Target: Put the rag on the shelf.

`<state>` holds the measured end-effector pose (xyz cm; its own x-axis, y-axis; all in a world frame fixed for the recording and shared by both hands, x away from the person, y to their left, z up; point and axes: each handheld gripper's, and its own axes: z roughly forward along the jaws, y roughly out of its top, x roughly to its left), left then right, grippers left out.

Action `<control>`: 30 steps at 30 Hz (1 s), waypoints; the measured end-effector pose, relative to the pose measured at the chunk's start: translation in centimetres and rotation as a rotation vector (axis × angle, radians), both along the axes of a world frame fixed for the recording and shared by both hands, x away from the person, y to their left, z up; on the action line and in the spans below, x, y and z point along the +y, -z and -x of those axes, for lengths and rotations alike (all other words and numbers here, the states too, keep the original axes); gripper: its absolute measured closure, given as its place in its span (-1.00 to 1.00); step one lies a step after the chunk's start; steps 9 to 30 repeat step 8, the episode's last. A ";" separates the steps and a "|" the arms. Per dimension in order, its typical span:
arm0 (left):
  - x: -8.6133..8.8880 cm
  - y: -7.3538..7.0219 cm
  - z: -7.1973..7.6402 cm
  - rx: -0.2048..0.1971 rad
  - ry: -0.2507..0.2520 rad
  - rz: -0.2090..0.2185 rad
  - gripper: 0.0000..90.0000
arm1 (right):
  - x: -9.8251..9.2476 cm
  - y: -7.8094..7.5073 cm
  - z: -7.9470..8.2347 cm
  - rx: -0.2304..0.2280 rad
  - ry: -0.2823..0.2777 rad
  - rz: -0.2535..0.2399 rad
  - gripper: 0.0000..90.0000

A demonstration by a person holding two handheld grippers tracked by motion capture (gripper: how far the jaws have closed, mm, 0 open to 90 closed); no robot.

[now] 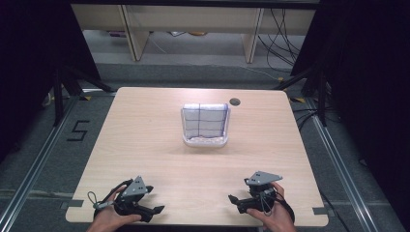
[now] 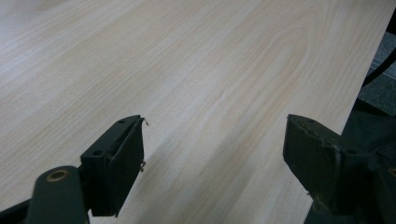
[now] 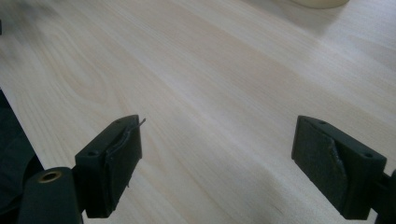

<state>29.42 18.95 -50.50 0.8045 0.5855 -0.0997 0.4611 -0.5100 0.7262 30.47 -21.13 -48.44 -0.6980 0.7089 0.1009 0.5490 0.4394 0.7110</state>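
A white tray [image 1: 185, 126] lies near the middle of the light wooden table [image 1: 145, 145], and a folded white cloth with dark grid lines [image 1: 205, 120] rests in it. My left gripper [image 1: 153, 199] sits near the front left edge, held by a hand, its jaws wide apart over bare wood [image 2: 212, 135]. At the front right, my right gripper [image 1: 234, 202] is also held by a hand and stands open, with nothing between its jaws [image 3: 217, 140]. Both grippers are well short of the tray.
A small dark round hole [image 1: 235, 101] sits in the tabletop behind the tray. Black stand legs [image 1: 63, 82] and cables [image 1: 283, 43] flank the far corners. The table's front edge [image 1: 193, 224] runs just below both grippers.
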 end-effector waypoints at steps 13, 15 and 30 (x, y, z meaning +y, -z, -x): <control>0.1 0.1 -0.1 -0.002 0.011 -0.013 -0.55 | 0.1 0.3 -0.1 -0.011 -0.016 0.014 -0.61; 0.1 0.1 -0.1 -0.002 0.011 -0.013 -0.55 | 0.1 0.3 -0.1 -0.011 -0.016 0.014 -0.61; 0.1 0.1 -0.1 -0.002 0.011 -0.013 -0.55 | 0.1 0.3 -0.1 -0.011 -0.016 0.014 -0.61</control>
